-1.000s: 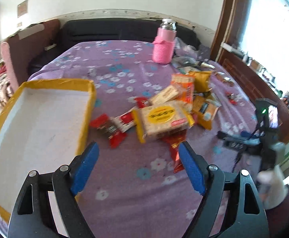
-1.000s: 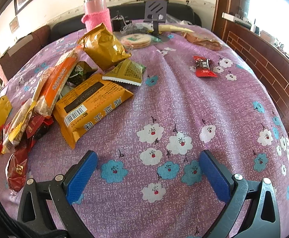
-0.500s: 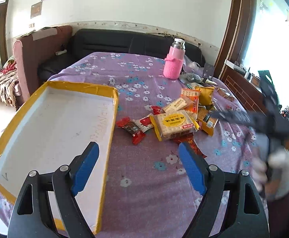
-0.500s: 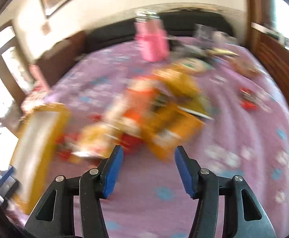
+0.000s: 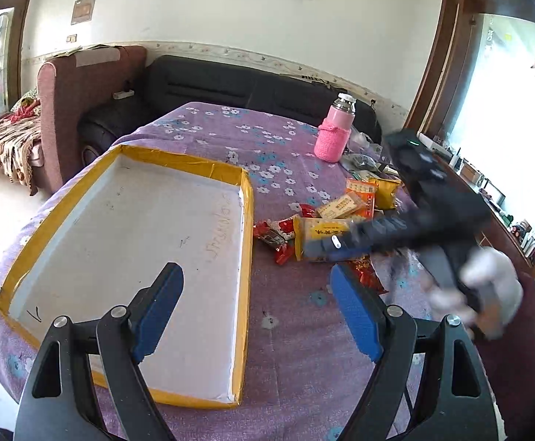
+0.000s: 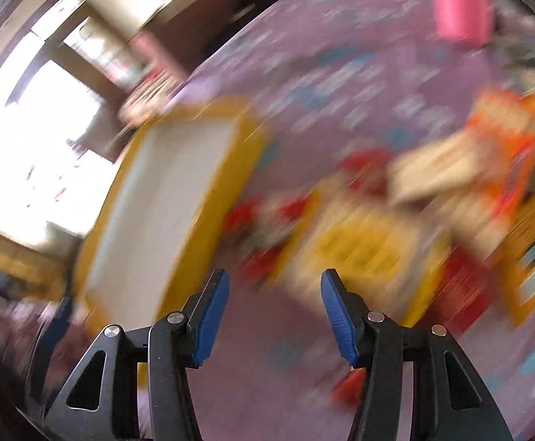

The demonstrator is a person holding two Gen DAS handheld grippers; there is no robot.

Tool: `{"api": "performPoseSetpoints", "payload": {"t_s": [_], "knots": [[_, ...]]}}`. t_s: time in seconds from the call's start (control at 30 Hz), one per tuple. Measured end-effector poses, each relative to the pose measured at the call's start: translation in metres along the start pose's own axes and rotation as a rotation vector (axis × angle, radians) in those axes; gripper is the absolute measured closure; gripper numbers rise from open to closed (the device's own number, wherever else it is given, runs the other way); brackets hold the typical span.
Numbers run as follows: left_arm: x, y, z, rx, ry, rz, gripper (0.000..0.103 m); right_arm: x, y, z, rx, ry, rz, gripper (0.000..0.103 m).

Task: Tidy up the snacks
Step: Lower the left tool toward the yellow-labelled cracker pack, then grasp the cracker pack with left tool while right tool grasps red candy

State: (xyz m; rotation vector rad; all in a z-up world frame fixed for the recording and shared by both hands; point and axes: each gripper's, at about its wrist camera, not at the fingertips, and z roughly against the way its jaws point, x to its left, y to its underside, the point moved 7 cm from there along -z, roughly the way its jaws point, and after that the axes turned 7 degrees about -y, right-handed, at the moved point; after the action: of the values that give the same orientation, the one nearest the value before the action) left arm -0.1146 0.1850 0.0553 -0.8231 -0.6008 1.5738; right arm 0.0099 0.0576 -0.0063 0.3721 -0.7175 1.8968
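Between the blue-padded fingers of the left gripper (image 5: 256, 308), spread wide and holding nothing, lie the yellow-taped rim of a shallow white cardboard tray (image 5: 244, 253) and bare purple flowered cloth on the counter (image 5: 208, 125). To the right, the right gripper (image 5: 335, 248) shows only as a dark blur reaching over the snacks; its own view has its blue fingers (image 6: 208, 316) apart and empty. The snack pile sits just right of the tray: a yellow cracker packet (image 5: 322, 229), small red wrappers (image 5: 269, 233) beside it, orange packets (image 5: 361, 191) behind. The step appears to be the first pick, with nothing yet in the tray. A good approach would slow the right gripper, drop onto the yellow packet's narrower side and clamp it flat. The tray's raised rim stands between pile and tray floor, so a carried packet must clear it. A pink-sleeved bottle (image 5: 333, 136) stands well behind. Open cloth lies toward the viewer.
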Motion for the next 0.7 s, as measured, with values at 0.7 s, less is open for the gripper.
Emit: {"api": "performPoseSetpoints", "payload": {"t_s": [0.7], "knots": [[0.004, 0.008, -0.009, 0.052, 0.017, 0.017, 0.02, -0.019, 0.006, -0.005, 0.041, -0.147, -0.088, 0.047]]}}
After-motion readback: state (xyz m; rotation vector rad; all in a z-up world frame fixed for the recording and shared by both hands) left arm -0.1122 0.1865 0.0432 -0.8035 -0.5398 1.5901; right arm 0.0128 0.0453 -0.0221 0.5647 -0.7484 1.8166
